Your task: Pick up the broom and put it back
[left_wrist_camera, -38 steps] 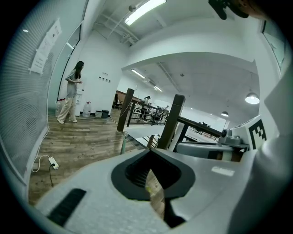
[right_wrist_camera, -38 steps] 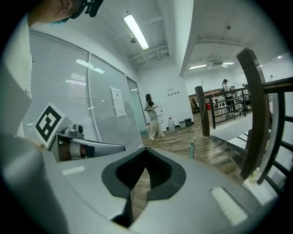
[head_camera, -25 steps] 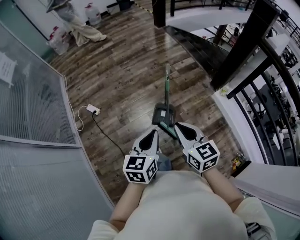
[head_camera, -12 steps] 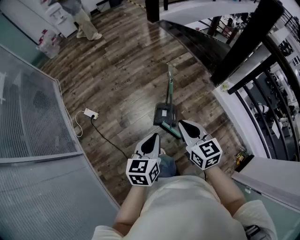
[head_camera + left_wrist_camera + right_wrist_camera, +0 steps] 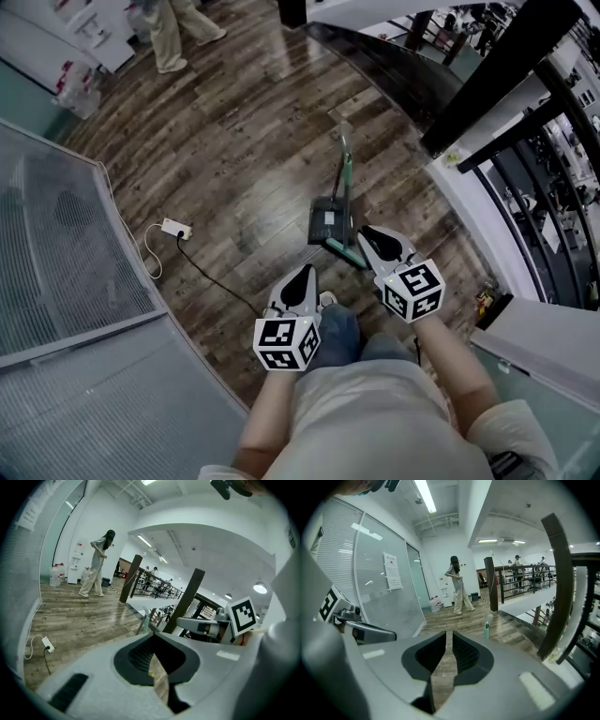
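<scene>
Head view is showing the broom (image 5: 341, 178) standing on the wooden floor (image 5: 244, 141), its green handle rising beside a dark dustpan (image 5: 327, 223), close to the floor's edge under a thick black post (image 5: 487, 84). The right gripper (image 5: 366, 234) is hovering just at the near side of the dustpan, touching nothing. In the right gripper view its jaws have just been opening and are standing a narrow slot apart, with only floorboards showing between them and the broom's green handle top poking up just beyond. The left gripper (image 5: 302, 272) is hanging lower in the picture, above the person's jeans-clad knee (image 5: 337, 333) and clear of the broom. In the left gripper view its jaw tips are meeting, with a thin wedge of floor showing behind them and nothing gripped. A white power strip (image 5: 174, 228) with its cable is lying well to the left, and another person (image 5: 178, 28) is walking at the far end of the floor
</scene>
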The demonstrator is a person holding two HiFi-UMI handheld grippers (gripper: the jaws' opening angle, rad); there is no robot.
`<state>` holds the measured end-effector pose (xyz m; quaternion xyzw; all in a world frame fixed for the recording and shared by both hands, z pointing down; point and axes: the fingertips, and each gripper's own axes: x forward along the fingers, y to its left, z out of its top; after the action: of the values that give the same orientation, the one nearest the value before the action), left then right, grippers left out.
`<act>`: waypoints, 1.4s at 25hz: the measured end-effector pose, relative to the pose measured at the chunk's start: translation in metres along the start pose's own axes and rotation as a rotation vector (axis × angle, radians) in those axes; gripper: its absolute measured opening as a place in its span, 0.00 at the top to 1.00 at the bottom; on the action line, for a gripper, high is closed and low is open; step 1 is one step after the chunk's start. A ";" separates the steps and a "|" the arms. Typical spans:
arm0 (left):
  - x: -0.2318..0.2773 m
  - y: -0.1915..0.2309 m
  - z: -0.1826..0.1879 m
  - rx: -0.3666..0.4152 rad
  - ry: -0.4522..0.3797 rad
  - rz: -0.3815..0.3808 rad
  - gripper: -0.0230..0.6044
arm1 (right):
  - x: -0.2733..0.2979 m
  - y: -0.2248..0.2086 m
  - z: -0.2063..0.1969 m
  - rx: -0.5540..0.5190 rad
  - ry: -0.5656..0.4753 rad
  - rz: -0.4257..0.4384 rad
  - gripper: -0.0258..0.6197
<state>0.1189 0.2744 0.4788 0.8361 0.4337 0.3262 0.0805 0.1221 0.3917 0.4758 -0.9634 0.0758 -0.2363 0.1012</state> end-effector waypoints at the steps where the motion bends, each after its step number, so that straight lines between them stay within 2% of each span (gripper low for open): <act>1: 0.003 0.005 -0.001 -0.006 0.004 -0.001 0.96 | 0.007 -0.002 -0.003 -0.003 0.011 -0.001 0.88; 15: 0.050 0.057 -0.018 -0.033 0.059 -0.024 0.96 | 0.087 -0.042 -0.031 -0.019 0.084 -0.098 0.73; 26: 0.088 0.093 -0.041 -0.060 0.101 0.014 0.96 | 0.141 -0.095 -0.064 -0.004 0.142 -0.178 0.69; 35: 0.124 0.108 -0.040 -0.059 0.113 0.025 0.96 | 0.173 -0.135 -0.082 0.016 0.170 -0.195 0.67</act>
<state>0.2178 0.2989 0.6140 0.8190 0.4170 0.3866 0.0763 0.2489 0.4758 0.6544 -0.9419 -0.0118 -0.3263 0.0787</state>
